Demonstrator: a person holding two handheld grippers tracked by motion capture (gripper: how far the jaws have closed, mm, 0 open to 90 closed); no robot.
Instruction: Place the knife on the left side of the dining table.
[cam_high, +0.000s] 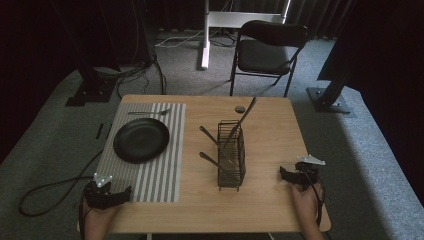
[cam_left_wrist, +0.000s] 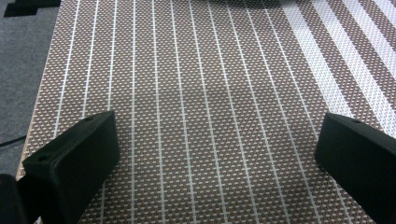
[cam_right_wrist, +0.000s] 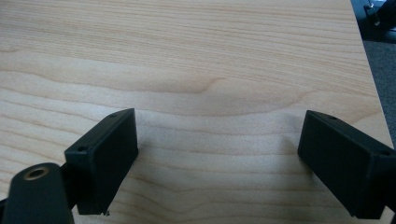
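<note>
Your left gripper (cam_high: 107, 195) rests at the table's 7 o'clock corner, over the near left corner of the striped placemat (cam_high: 165, 150). In the left gripper view (cam_left_wrist: 217, 154) its jaws stand wide apart with nothing but the mat's weave (cam_left_wrist: 196, 93) between them. Your right gripper (cam_high: 299, 175) sits at about 4 o'clock on the table (cam_high: 270, 210); in the right gripper view (cam_right_wrist: 217, 154) its jaws are likewise spread wide over bare wood (cam_right_wrist: 196, 56), gripping nothing.

The black wire caddy (cam_high: 231, 156) stands upright near the table's middle, between your two grippers. From the right gripper it lies toward 9 o'clock, near but clearly apart; from the left gripper it lies toward 2 o'clock, well apart, beyond the mat's right edge.

Counted: one caddy. Three utensils go with it: one long-handled piece (cam_high: 242, 120) stands tilted inside, its handle leaning out toward 1 o'clock, and two more handles (cam_high: 207, 134) (cam_high: 210, 160) stick out from the caddy's left side toward 10 o'clock. Which kind of utensil each is cannot be told at this size. One black plate (cam_high: 141, 140) lies on the mat, at 12 o'clock from your left gripper. One pale utensil (cam_high: 149, 113) lies across the mat's far end, beyond the plate. One small dark round object (cam_high: 240, 108) sits on the wood at the table's far edge. One folding chair (cam_high: 267, 47) stands beyond the table.
</note>
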